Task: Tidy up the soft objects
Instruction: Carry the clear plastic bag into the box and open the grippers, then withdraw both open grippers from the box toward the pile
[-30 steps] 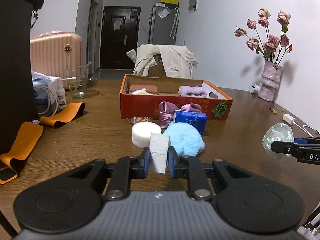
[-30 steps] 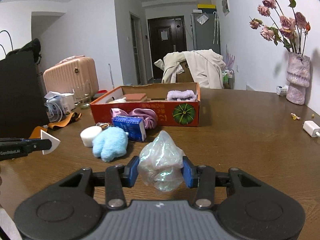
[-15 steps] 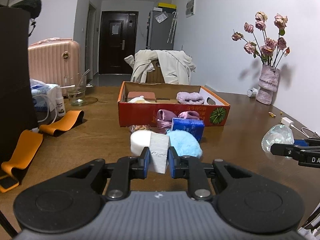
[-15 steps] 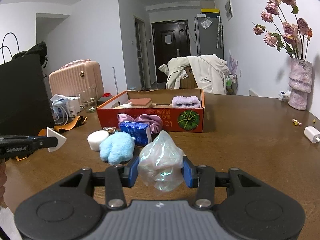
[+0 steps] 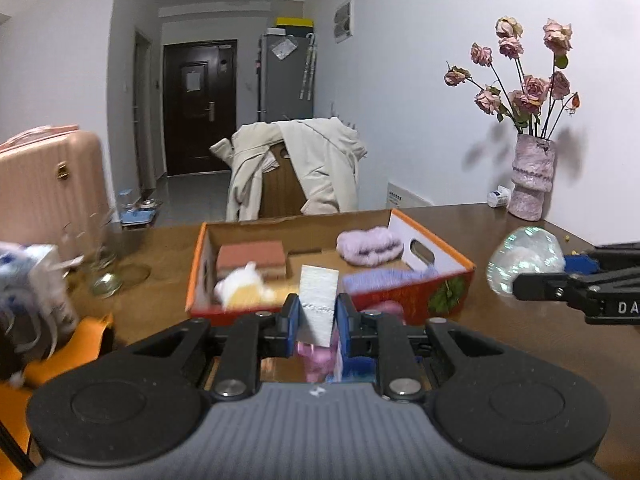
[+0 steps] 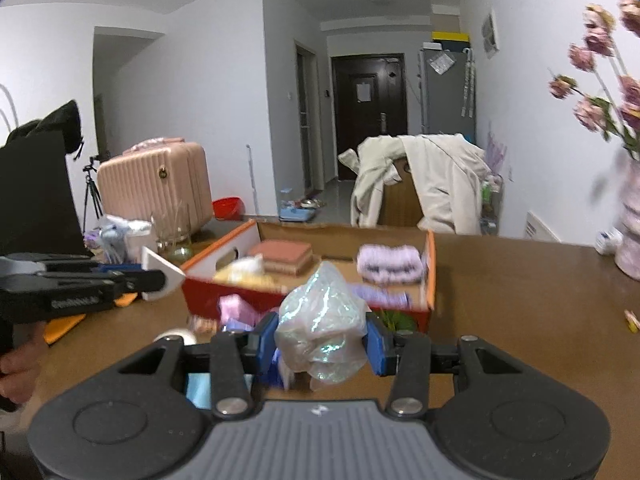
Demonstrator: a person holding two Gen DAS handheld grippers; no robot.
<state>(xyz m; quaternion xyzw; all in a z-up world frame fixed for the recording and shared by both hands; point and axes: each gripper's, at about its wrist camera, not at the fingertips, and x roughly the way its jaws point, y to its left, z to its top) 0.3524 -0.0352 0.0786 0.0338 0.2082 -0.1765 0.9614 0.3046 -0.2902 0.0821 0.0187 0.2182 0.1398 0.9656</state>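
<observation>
The left gripper (image 5: 316, 314) pinches a white sponge wedge (image 5: 318, 300); the right gripper (image 6: 322, 338) clamps an iridescent pouch (image 6: 322, 332). Both are near the box (image 5: 400, 300), seemingly short of its front wall. Releasing early would drop them onto the worktop (image 6: 520, 300); the slick pouch may slip.

White sponge wedge (image 5: 318, 300), iridescent pouch (image 6: 322, 328)

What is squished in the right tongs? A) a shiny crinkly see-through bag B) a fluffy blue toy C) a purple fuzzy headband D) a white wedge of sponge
A: the right tongs are shut on the shiny crinkly bag, both blue pads pressing its sides; the white wedge is in the left tongs.
</observation>
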